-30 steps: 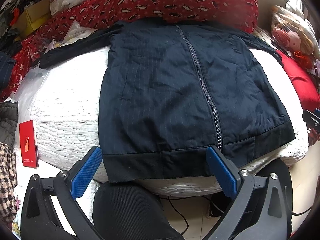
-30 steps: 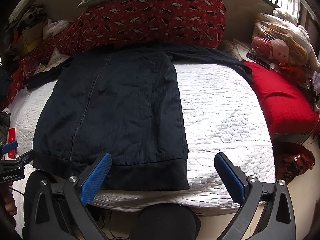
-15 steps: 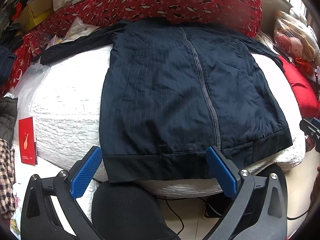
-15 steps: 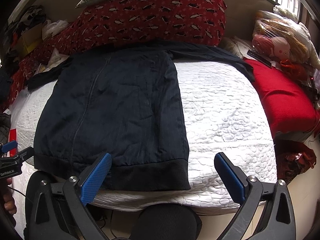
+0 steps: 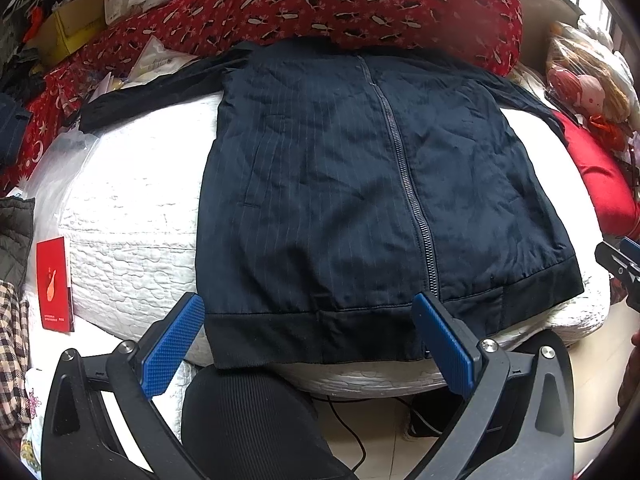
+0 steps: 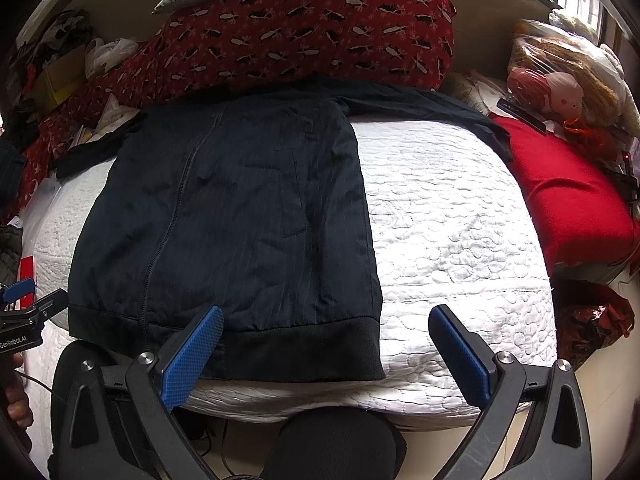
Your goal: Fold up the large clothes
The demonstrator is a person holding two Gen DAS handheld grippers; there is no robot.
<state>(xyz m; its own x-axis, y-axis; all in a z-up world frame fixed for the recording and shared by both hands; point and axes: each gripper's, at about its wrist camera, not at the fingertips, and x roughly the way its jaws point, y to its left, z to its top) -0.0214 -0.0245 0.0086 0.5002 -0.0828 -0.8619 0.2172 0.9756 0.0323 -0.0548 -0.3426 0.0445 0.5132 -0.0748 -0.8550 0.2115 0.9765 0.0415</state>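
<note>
a white quilted mattress cover takes up most of the room here, spread over the bed and bulging toward the near edge. behind it, against the wall, sits one long red bolster printed with small black and white shapes, with a grey pillow lying on top of it. to the right there is one plain red cushion, and past that one clear bag of soft toys.

on the white cover lies one dark navy pinstriped zip-front jacket, flat and face up, zipper closed and running from the collar by the bolster down to the black ribbed hem at the near edge. both sleeves are spread out to the sides up by the shoulders, one each way.

the left gripper hangs just short of the hem, its two blue-padded fingers spread wide and holding nothing. the left half of the hem and the foot of the zipper sit between the two fingers in its view. the right gripper is likewise spread wide and empty, set at the jacket's right hem corner: its left finger overlaps the hem band, its right finger is over bare white quilting, well clear of the cloth.

off the left side of the bed, one small red booklet stands beside the mattress.
</note>
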